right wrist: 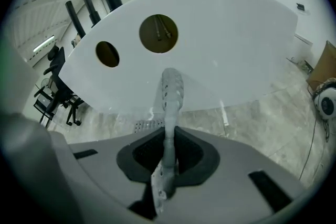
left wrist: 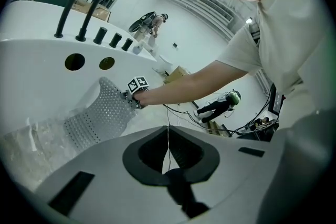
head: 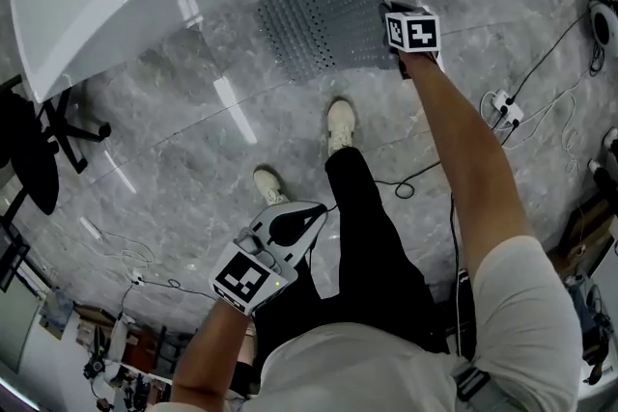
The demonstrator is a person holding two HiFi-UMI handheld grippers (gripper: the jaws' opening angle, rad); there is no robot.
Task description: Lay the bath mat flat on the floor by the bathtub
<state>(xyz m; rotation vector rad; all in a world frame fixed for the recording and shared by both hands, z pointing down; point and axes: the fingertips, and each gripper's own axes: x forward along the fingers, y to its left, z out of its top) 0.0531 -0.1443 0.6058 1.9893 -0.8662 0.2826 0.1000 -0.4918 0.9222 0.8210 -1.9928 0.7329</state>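
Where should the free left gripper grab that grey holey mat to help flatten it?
Probably the thin near-left corner of the grey perforated bath mat, opposite the edge the right gripper pinches, approached from the person's side. It is a floppy sheet, so only an edge fits between jaws.

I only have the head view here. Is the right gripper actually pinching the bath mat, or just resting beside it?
Observer: Pinching. The right gripper has its jaws closed on an edge of the bath mat.
Operator: And the left one?
Observer: The left gripper has its jaws together, with nothing between them.
Operator: Is the mat flat?
Observer: No. Seen from the side in the left gripper view, the held end curves up off the floor beside the bathtub.
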